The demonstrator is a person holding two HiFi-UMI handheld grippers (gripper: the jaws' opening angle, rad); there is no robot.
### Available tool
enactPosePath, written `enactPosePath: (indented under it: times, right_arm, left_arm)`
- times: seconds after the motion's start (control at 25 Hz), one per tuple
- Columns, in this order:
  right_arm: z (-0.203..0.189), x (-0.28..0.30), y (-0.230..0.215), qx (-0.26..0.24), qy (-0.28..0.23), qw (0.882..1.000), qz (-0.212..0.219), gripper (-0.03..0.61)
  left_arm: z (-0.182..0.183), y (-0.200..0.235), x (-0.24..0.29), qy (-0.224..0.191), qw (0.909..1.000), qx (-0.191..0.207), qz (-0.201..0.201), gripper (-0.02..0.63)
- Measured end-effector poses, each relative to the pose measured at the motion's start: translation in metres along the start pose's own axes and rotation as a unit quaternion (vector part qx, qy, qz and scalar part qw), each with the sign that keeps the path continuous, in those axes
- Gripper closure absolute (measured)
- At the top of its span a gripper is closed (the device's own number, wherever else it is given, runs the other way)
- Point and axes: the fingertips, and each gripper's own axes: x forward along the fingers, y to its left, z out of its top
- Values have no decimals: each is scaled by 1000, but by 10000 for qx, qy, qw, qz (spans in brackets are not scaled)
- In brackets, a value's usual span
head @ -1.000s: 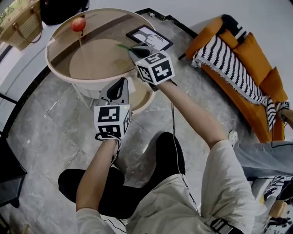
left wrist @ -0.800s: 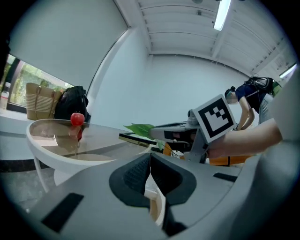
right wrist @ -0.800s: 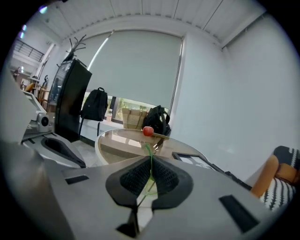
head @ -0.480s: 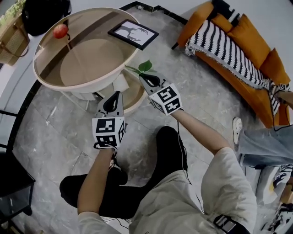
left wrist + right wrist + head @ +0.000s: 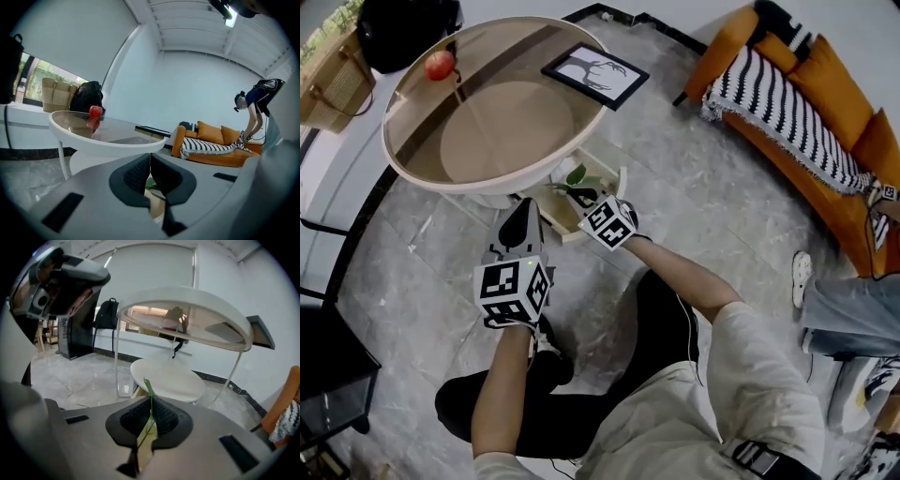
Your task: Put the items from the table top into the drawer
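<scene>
My right gripper (image 5: 580,196) is shut on the stem of a green leaf sprig (image 5: 575,175) and holds it over the open wooden drawer (image 5: 620,182) under the round glass-topped table (image 5: 412,173). In the right gripper view the sprig (image 5: 149,389) sticks up between the closed pads of that gripper (image 5: 151,411). A red apple (image 5: 440,64) and a black picture frame (image 5: 595,75) lie on the table top. My left gripper (image 5: 523,214) hangs just left of the drawer. Its jaws (image 5: 150,161) are shut with nothing between them.
An orange sofa (image 5: 825,103) with a striped blanket stands at the right. A black bag (image 5: 403,33) and a woven basket (image 5: 333,75) sit behind the table. Another person's leg (image 5: 853,314) is at the far right. The kneeling legs of the person with the grippers fill the floor below.
The right gripper has come down from the table top with the leaf sprig to the open drawer below the table's edge. The left gripper has sunk a little.
</scene>
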Motion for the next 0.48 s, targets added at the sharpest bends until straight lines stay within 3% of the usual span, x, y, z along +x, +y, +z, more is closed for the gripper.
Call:
enactPosePath:
  times: [0.12,0.28,0.48]
  right_arm:
    - [-15,31,9,-86,362,9989,271,537]
    - [-34,64,23,235,870,9929,781,537]
    - [-38,96,9,620,1166,9882,774,537]
  left_arm:
    - [-2,12,-4,20,9999,79,59,592]
    - [-15,20,-7,146,9999,68,46,592]
    - [-14,32,-4,135,9999,26,68,592]
